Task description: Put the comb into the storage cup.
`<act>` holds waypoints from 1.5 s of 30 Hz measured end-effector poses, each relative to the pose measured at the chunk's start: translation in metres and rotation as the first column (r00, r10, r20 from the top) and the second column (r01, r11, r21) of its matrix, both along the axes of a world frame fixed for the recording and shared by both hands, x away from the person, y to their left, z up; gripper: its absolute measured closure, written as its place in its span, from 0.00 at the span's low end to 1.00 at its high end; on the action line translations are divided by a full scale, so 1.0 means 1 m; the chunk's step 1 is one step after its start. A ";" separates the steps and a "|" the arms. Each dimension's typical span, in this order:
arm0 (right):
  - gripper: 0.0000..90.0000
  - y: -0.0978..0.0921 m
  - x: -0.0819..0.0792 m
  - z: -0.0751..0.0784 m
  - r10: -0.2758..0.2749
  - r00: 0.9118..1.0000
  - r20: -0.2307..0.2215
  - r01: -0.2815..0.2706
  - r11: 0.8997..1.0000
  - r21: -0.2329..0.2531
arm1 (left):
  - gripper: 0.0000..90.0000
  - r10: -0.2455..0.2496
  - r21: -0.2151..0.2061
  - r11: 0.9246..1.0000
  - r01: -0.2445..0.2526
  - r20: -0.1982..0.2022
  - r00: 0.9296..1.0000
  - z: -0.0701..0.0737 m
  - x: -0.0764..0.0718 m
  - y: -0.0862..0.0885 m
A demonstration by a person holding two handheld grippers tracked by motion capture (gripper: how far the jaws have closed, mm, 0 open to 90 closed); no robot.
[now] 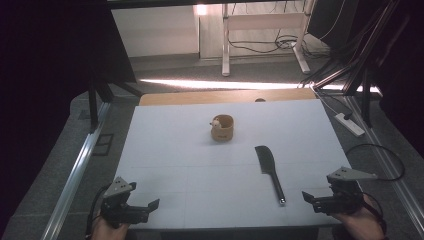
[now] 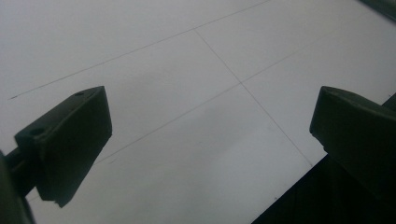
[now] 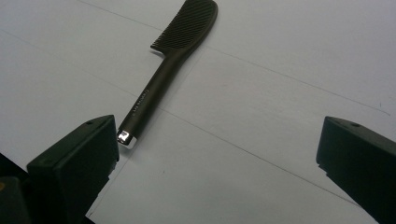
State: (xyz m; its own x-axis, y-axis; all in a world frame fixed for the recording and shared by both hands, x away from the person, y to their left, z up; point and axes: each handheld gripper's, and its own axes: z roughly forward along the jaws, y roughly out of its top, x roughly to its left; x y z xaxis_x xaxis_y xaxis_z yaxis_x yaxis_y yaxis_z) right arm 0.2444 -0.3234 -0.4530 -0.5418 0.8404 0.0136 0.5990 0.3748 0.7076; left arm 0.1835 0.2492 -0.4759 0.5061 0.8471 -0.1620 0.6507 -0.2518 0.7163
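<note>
Right gripper (image 1: pixel 320 198) parked at the near right corner of the table, jaws spread wide, nothing between them. Seen along its own jaws in the right gripper view (image 3: pixel 219 154): two black pads far apart, bare white surface in the gap. Closest thing to it, a black comb (image 1: pixel 269 170) lying flat on the white table top (image 1: pixel 200 150), right of centre, toothed head pointing away from the person, slim handle running back toward the near edge and ending in a small silver cap. Same comb (image 3: pixel 170 60) in the right gripper view, handle end just beside the left-hand pad there, whether touching it or merely in front of it cannot be told; faint lettering along the handle, too small to read.

Left gripper (image 1: pixel 145 207) at the near left corner, held in a hand, well apart from the comb. Jaws likewise wide open and gripping nothing, as shown in the left gripper view (image 2: pixel 210 154), over plain white surface crossed by thin pencil-like lines.

Farther back, near the middle of the table, a small tan round cup (image 1: pixel 222 128) standing upright, with something pale at its left rim, too small to identify.
</note>
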 end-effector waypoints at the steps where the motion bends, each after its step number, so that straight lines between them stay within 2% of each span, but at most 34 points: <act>1: 0.00 0.000 0.000 0.000 0.000 1.000 0.000 0.000 1.000 0.000 | 0.00 0.001 -0.001 1.000 -0.001 0.000 1.000 0.000 0.000 0.000; 13: 0.00 0.002 0.003 -0.001 0.014 1.000 -0.015 -0.014 1.000 -0.009 | 0.00 -0.003 0.001 1.000 0.003 -0.003 1.000 0.000 -0.002 0.001; 30: 0.00 0.003 0.004 -0.001 0.030 0.999 -0.026 -0.030 1.000 -0.005 | 0.00 -0.001 -0.021 1.000 0.000 -0.011 1.000 -0.001 -0.001 0.003; 37: 0.00 0.007 0.007 -0.002 0.052 0.998 -0.033 -0.053 0.998 -0.036 | 0.01 0.005 -0.027 1.000 -0.006 -0.016 1.000 -0.001 -0.001 0.004; 45: 0.00 0.008 0.011 -0.002 0.072 0.996 -0.052 -0.073 0.997 -0.017 | 0.01 0.005 -0.026 1.000 -0.006 -0.017 1.000 -0.001 -0.001 0.004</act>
State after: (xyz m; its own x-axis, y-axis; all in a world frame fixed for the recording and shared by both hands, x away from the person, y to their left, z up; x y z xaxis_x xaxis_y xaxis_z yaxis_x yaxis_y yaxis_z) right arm 0.2551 -0.3155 -0.4547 -0.6005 0.7991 0.0278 0.6053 0.4315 0.6689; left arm 0.1828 0.2528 -0.4770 0.4984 0.8454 -0.1922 0.6640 -0.2296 0.7116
